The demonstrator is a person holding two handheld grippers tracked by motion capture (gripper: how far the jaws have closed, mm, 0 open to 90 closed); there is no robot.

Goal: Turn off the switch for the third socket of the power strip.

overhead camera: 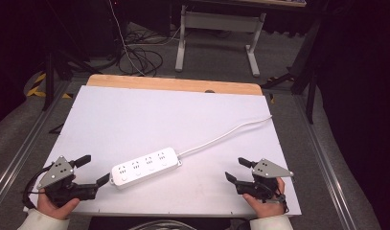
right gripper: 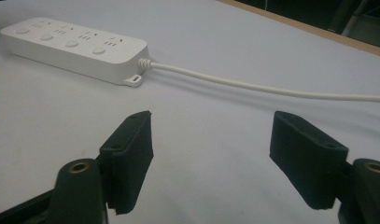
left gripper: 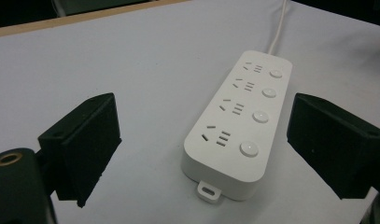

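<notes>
Power strip (overhead camera: pixel 145 167) lies flat on white table (overhead camera: pixel 183 115), near end just ahead of left gripper (overhead camera: pixel 93 169); jaws wide, empty, lined up to straddle its end. Right gripper (overhead camera: pixel 236 169) also wide, empty, strip's cord (right gripper: pixel 271 88) ahead of it

The right gripper (right gripper: pixel 211 156) holds its 2 jaws wide apart over the table (right gripper: pixel 215 116), empty; the power strip (right gripper: pixel 73 49) and its cord (right gripper: pixel 271 87) lie beyond.

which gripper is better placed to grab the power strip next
Left, probably. The left gripper is open right at the near end of the power strip, which sits between its jaws' line; the right gripper is open farther off.
</notes>
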